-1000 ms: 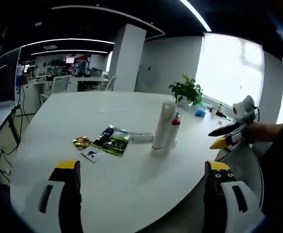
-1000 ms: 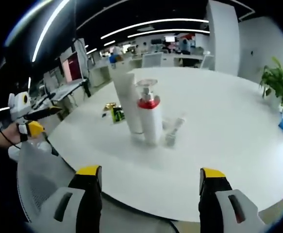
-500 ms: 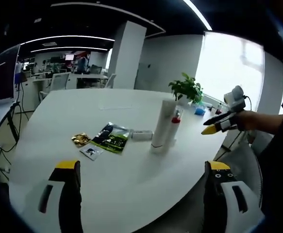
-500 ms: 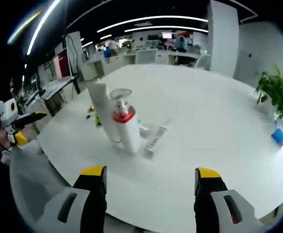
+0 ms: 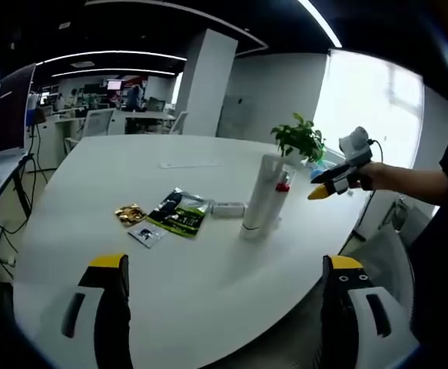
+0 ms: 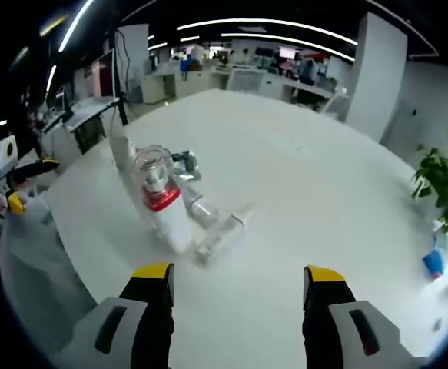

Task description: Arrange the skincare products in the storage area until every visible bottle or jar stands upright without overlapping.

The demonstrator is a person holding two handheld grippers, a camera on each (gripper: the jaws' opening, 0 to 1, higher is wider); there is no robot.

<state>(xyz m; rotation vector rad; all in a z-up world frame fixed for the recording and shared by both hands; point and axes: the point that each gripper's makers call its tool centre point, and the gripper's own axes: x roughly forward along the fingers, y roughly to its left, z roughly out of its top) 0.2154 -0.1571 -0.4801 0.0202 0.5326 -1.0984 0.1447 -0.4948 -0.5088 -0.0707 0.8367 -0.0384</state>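
Right now your left tongs (image 5: 222, 307) stand wide apart with nothing between them, low over the near edge of the white table (image 5: 208, 292). Ahead of them, toward 1 o'clock in the left gripper view, the tall white tube (image 5: 259, 201) stands upright, and the red-collared pump bottle (image 5: 283, 187) stands upright right behind it, partly hidden. A small clear bottle (image 5: 227, 208) lies on its side just beside the tube at its 9 o'clock. Further toward 9 o'clock lie a dark green sachet (image 5: 177, 216), a gold packet (image 5: 130, 214) and a small pale sachet (image 5: 147, 234), all flat on the table. A potted plant (image 5: 300, 141) stands at the far edge.

Your right tongs (image 6: 239, 307) are also wide apart and hold nothing. In the right gripper view the pump bottle (image 6: 162, 206) is at 11 o'clock, leaning in the fisheye, with the white tube (image 6: 121, 149) behind it and the clear bottle (image 6: 217, 234) lying just beside its base. In the left gripper view your right tongs (image 5: 333, 178) come in at 2 o'clock, near the pump bottle but apart from it.
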